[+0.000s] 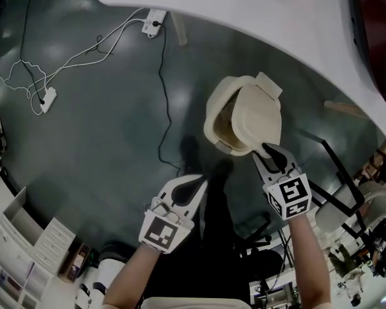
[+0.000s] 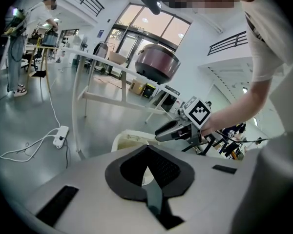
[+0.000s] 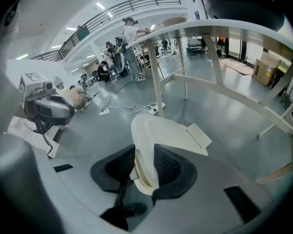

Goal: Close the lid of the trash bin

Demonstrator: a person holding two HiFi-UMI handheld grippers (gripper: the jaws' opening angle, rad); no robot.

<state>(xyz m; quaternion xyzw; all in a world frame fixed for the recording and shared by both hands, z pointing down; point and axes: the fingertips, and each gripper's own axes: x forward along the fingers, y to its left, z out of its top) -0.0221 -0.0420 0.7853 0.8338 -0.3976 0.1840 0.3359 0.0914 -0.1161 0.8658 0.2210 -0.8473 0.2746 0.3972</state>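
The room is a large hall with a dark, shiny floor (image 1: 103,140). A white table (image 1: 244,5) crosses the far side, and two power strips (image 1: 154,23) with their cables lie on the floor at the far left.

The right gripper (image 1: 272,153) is pressed together on the near edge of the lid (image 1: 260,114). In the right gripper view the cream plastic rim stands between the two dark pads, and both pads touch it. The hold is only on the rim, not deep on the panel. The lid is tilted up and not yet closed, so the inside of the trash bin (image 1: 213,122) shows to the left of it. The bin stands on the floor, just beyond the right gripper and near the table edge. A flat tab sticks out from the far side of the lid. I cannot tell where exactly the hinge sits.

The lid looks like thin, stiff moulded plastic, so I judge it light and a little smooth. A pinch on the rim should be enough to guide it. The bin also seems light, so it could slide or tip if the lid is pushed sideways. I think it is better to press straight down toward the opening.

The left gripper (image 1: 194,185) hangs to the near left, well apart from the bin. Its jaws meet at the tips and nothing is between them.
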